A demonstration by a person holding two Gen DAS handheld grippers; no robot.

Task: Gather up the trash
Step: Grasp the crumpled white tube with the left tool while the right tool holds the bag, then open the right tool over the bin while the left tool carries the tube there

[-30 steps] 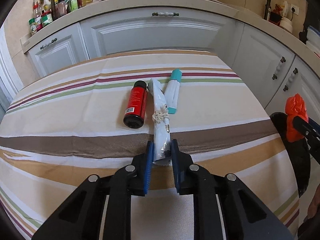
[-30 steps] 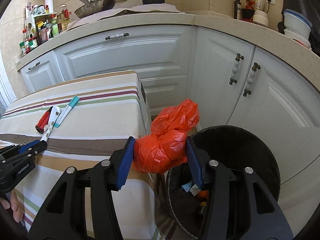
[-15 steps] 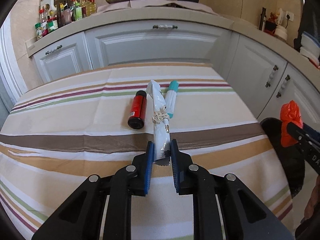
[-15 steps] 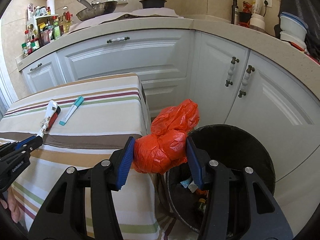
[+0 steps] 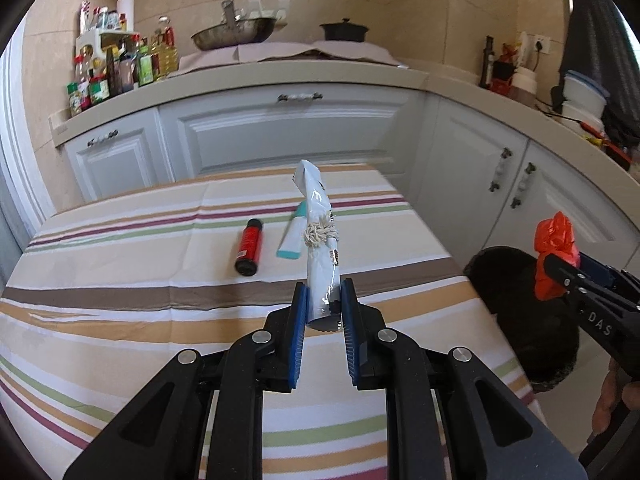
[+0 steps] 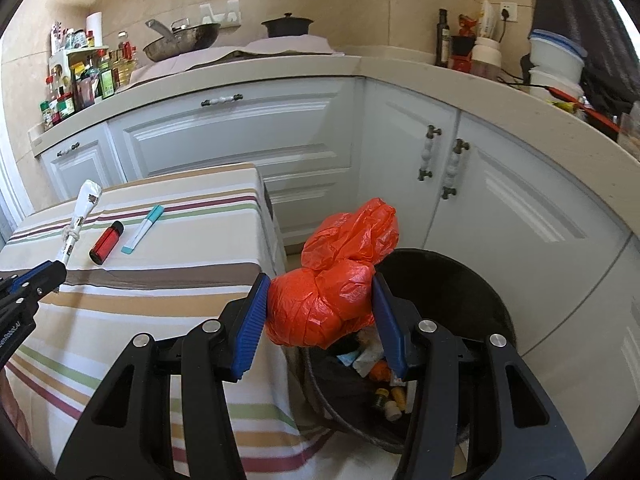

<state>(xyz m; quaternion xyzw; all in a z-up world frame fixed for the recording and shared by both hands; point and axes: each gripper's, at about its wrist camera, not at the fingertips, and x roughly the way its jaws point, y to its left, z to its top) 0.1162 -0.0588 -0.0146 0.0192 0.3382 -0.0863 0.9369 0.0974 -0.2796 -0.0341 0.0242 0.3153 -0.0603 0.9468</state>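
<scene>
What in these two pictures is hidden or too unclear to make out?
- Bin contents, right wrist view: the orange bag and right gripper cover most; small bits are unidentifiable.
- Bin, left wrist view: inside is all dark.
- White packet print, both views: too small and blurred.
- Teal marker, left wrist view: its far end sits behind the packet.
- Person, left wrist view: only a hand shows, cut by the edge.

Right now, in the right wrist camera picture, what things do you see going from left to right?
White packet → red bottle → teal marker → orange bag → black trash bin.
</scene>
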